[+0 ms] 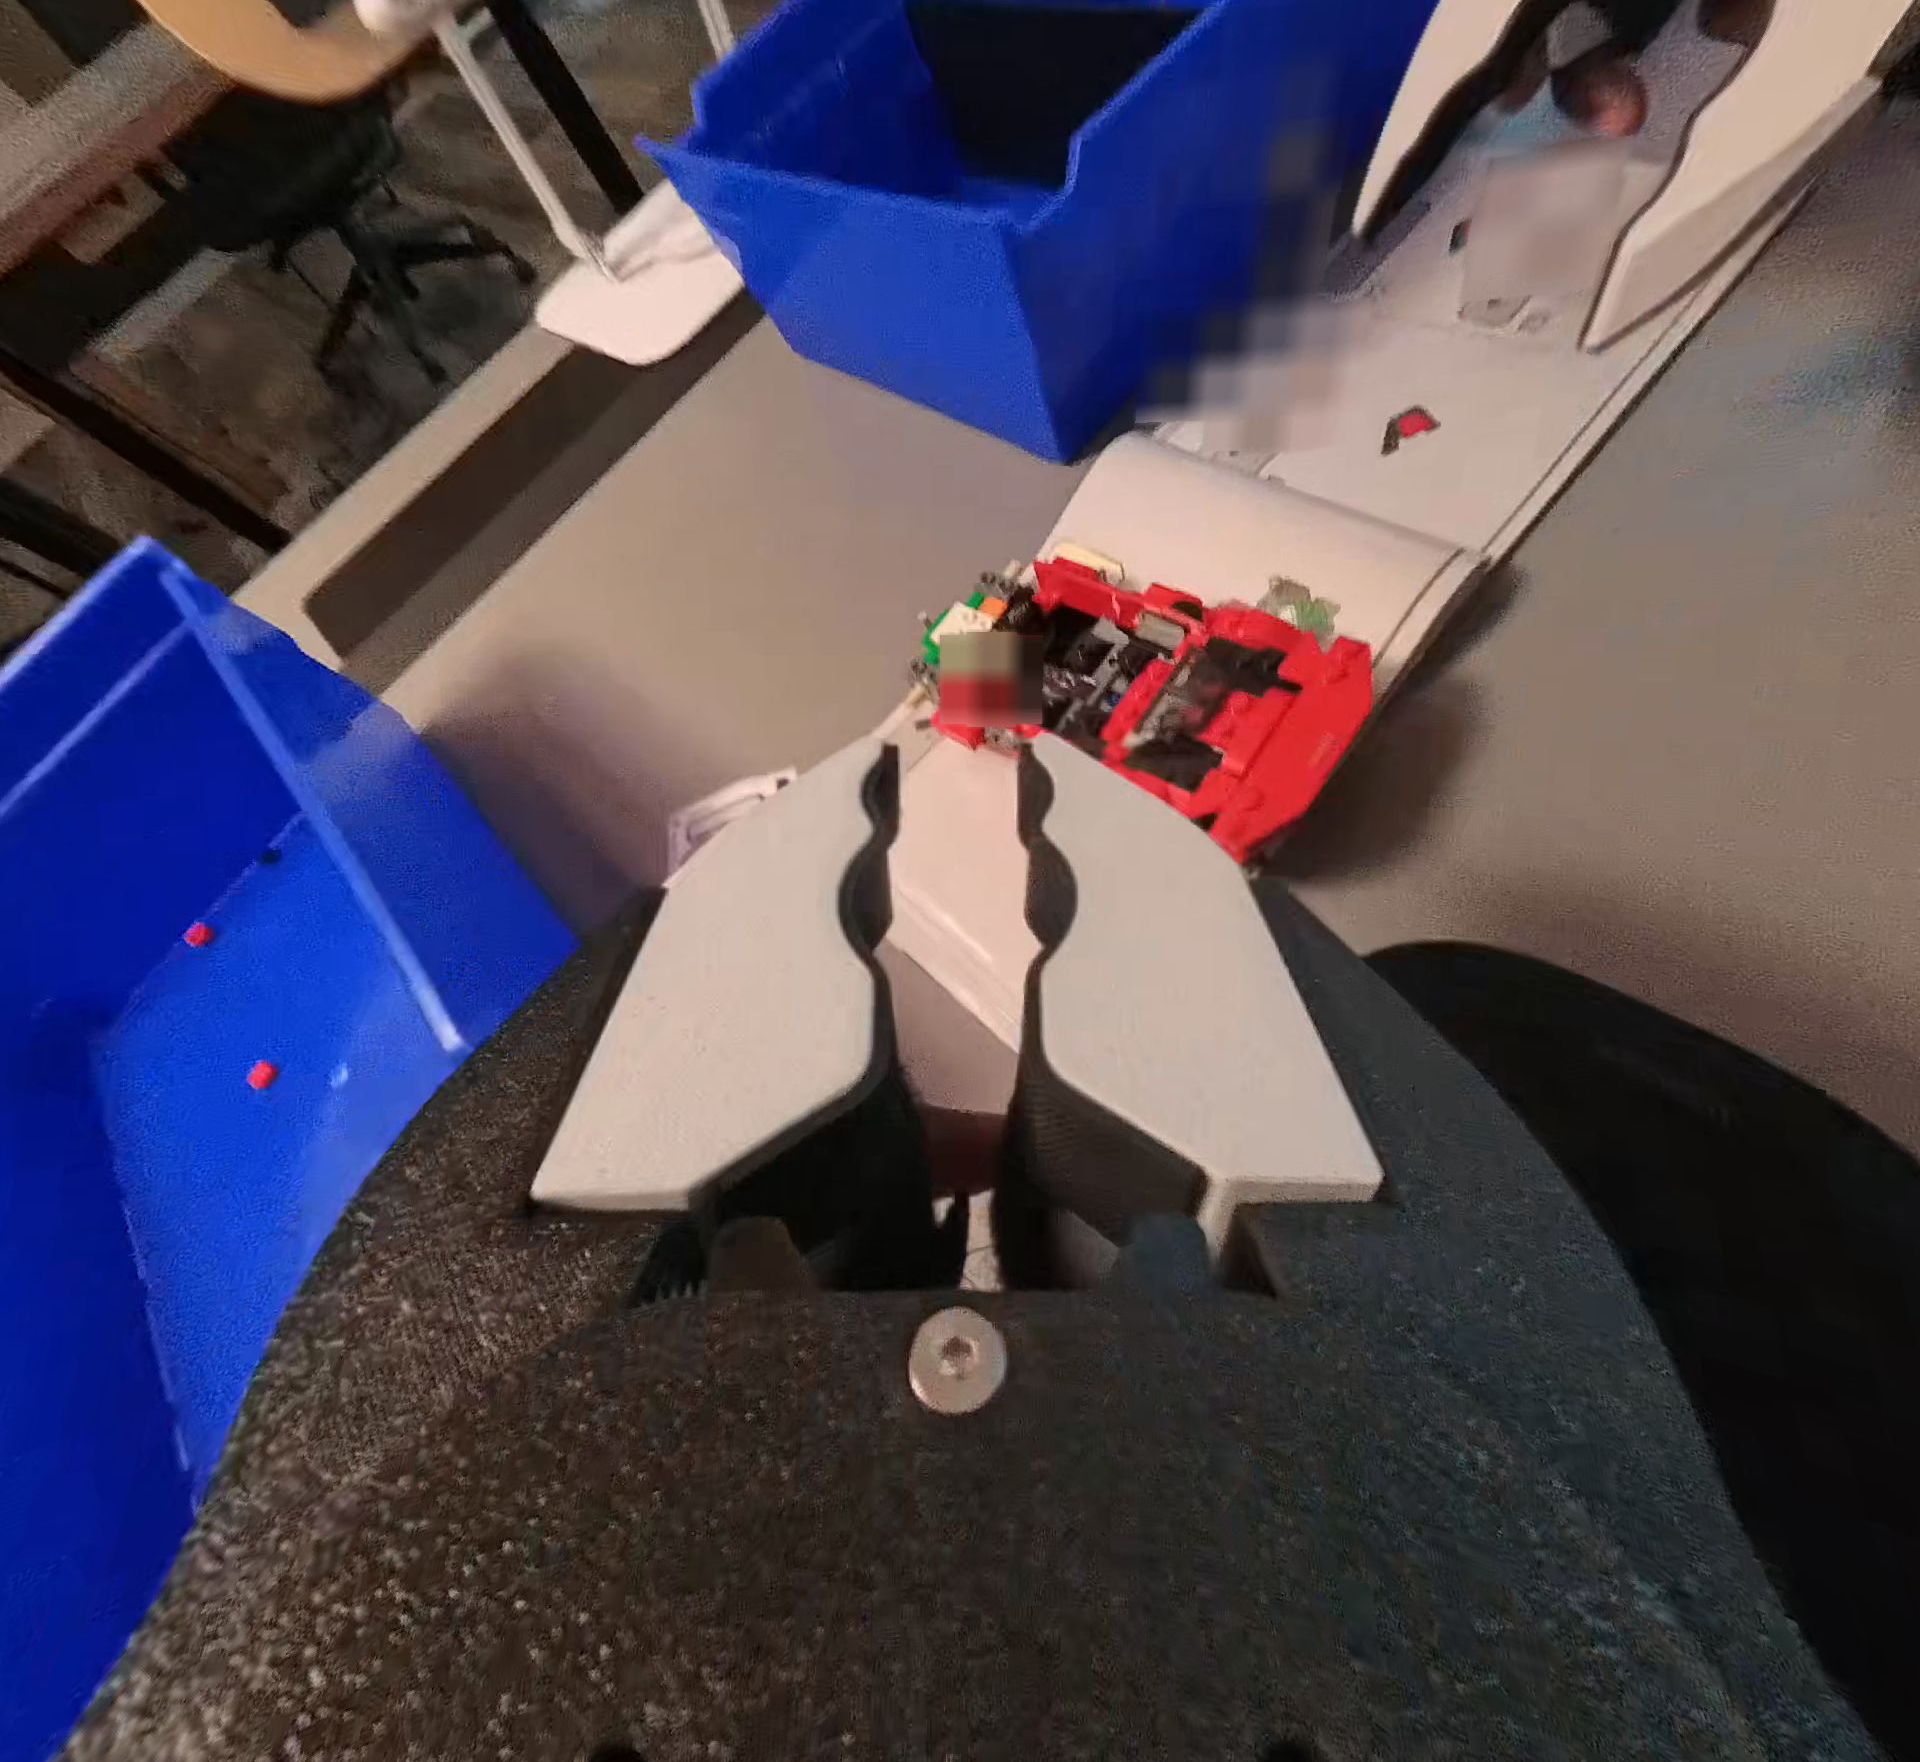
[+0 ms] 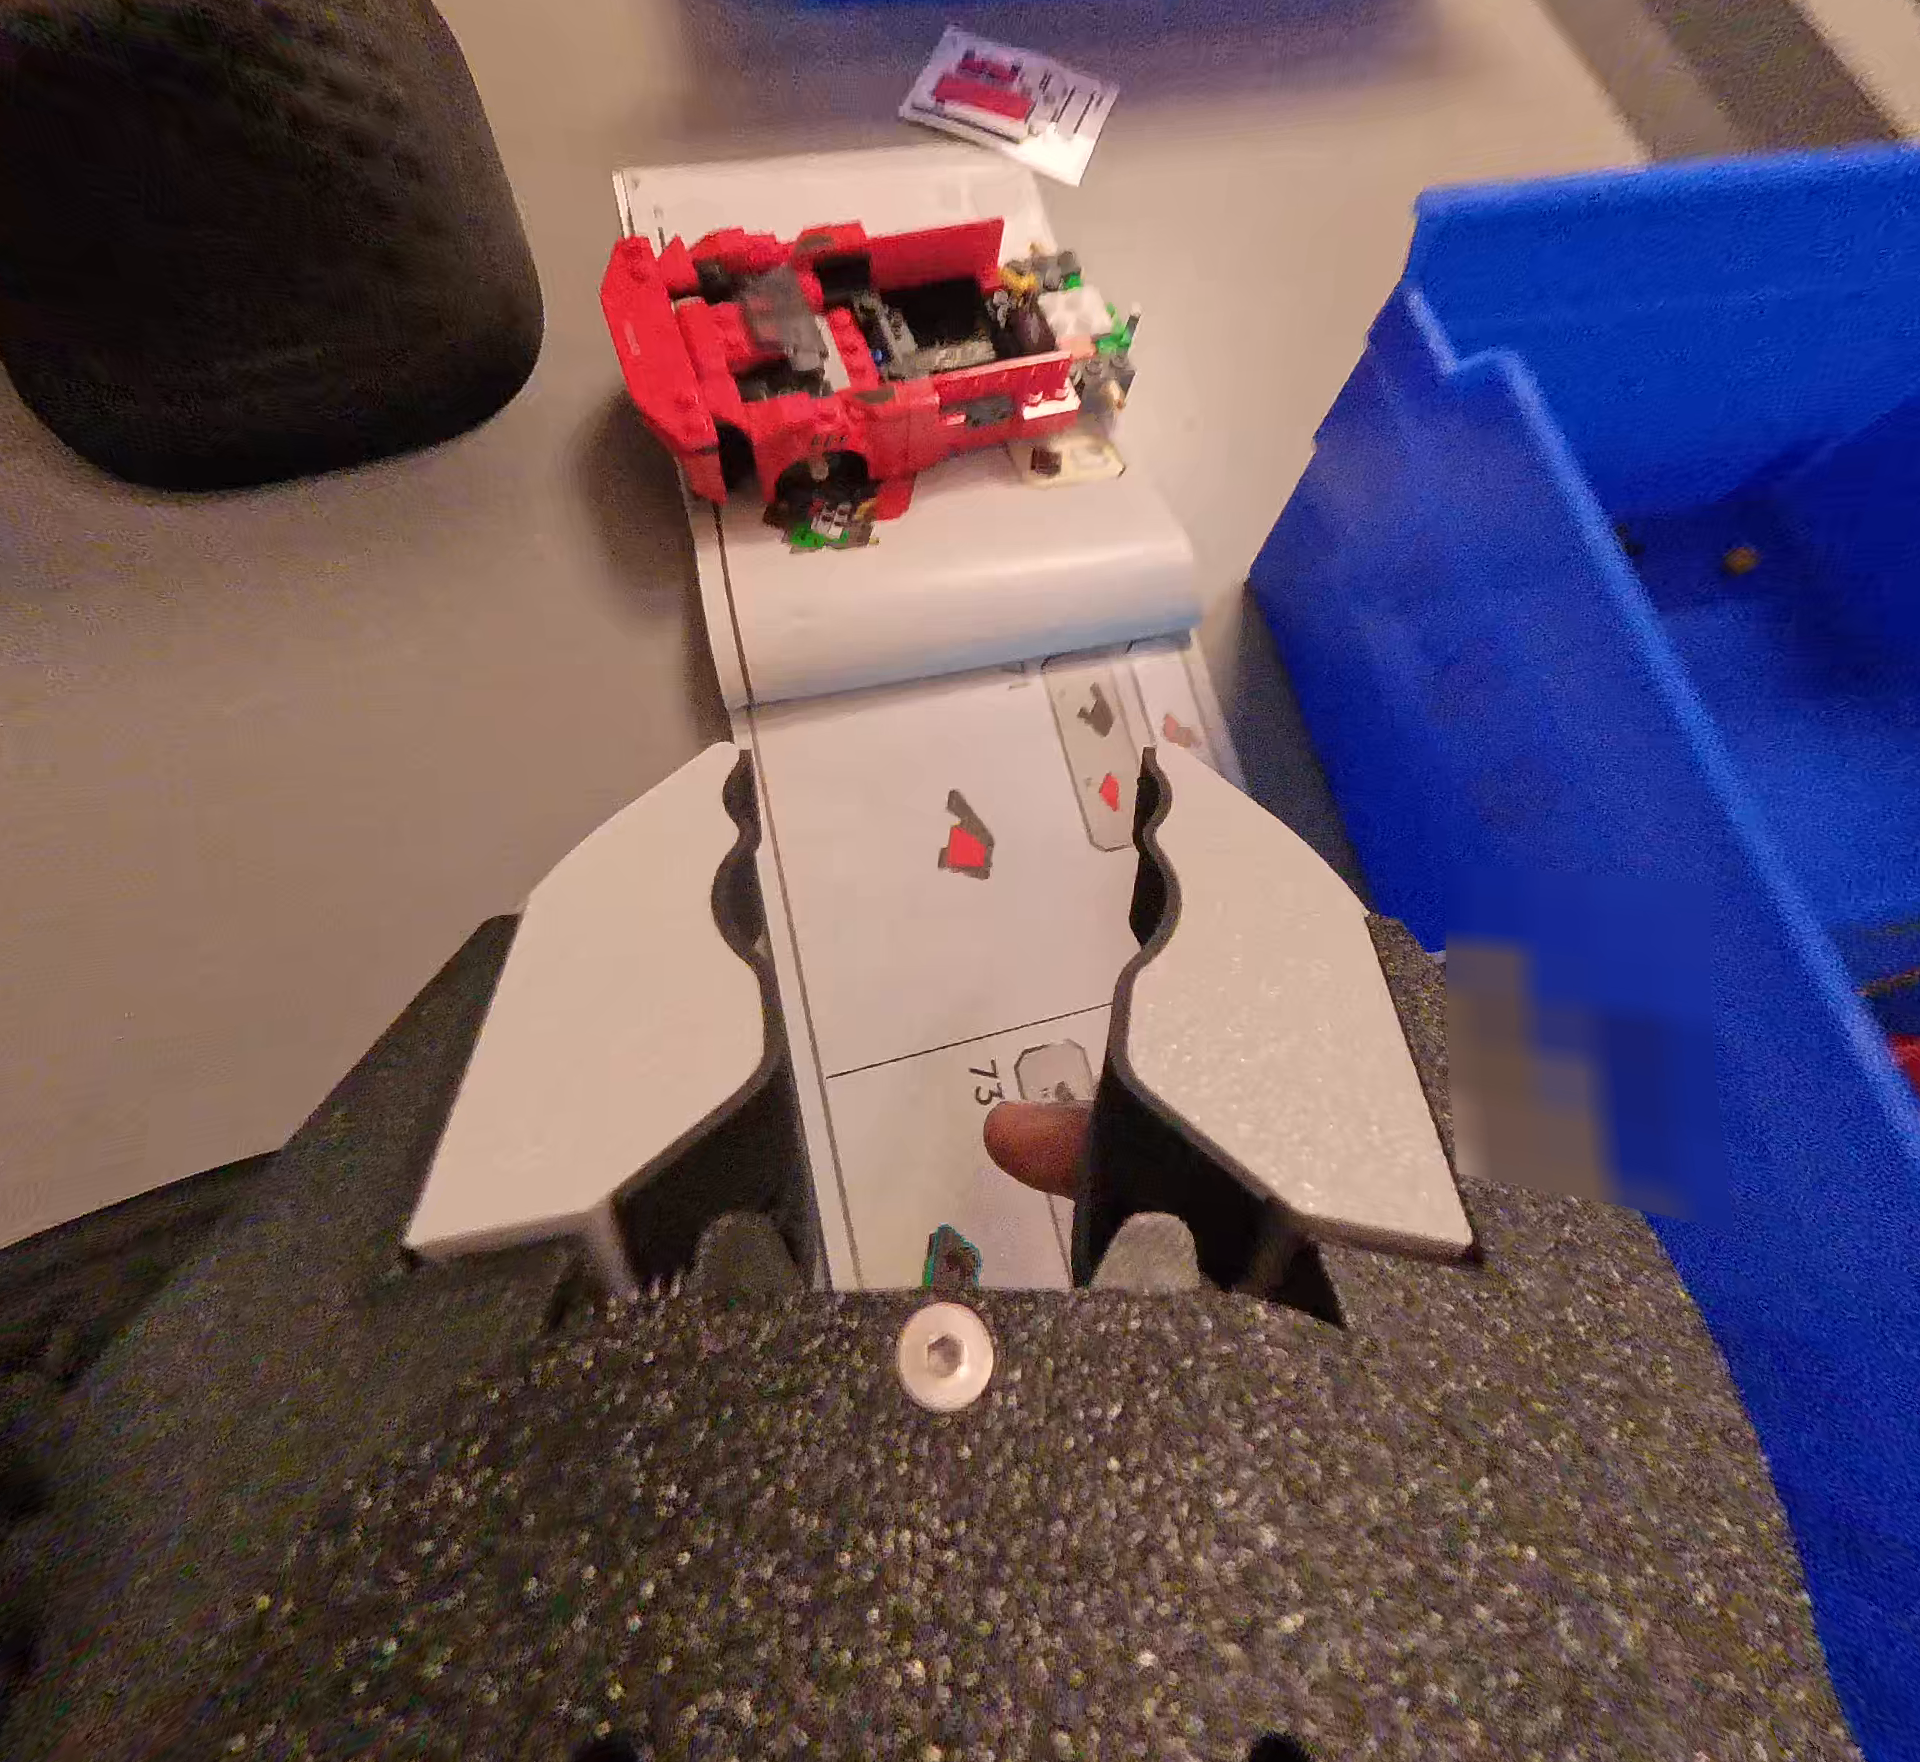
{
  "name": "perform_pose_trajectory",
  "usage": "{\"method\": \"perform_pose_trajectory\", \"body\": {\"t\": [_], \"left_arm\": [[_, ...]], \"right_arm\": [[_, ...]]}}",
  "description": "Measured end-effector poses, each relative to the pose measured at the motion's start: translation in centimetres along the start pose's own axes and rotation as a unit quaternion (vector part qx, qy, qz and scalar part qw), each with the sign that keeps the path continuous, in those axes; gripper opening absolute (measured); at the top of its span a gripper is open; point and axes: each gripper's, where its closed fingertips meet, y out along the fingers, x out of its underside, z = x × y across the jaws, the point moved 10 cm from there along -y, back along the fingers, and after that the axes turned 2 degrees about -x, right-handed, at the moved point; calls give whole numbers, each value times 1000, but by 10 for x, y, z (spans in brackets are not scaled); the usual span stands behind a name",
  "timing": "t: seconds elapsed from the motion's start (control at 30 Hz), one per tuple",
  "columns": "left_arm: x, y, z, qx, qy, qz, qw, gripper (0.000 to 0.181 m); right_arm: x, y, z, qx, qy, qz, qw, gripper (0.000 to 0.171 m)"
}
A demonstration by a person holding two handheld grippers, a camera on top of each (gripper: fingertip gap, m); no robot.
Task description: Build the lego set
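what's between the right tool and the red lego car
In the right wrist view, only the open instruction booklet lies between the right tool and the car, which sits on the booklet's far pages. No loose bricks show there.

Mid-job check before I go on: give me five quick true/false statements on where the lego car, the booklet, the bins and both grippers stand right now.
1. The red lego car sits on the open instruction booklet. True.
2. The right gripper is shut on a brick. False: its jaws stand wide apart with nothing between them, above the booklet page.
3. The left gripper holds the car. False: its jaws are apart and empty, just short of the car.
4. Small red pieces lie inside the blue bin beside the left gripper. True.
5. The car is finished. False: its top is open, its inner parts showing.
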Motion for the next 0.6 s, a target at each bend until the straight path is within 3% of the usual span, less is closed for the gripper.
{"method": "perform_pose_trajectory", "body": {"t": [0.07,0.2,0.37,0.6], "left_arm": [[12,8,7,6,-9,-35,999,14],[21,17,13,29,-24,-39,999,13],[30,17,12,45,-19,-67,997,17],[34,18,15,104,-48,-46,992,22]], "right_arm": [[11,12,3,-26,39,-38,998,62],[26,34,11,-47,68,-105,991,63],[28,34,8,-38,35,-94,994,68],[30,31,9,-74,-1,-107,992,69]]}}
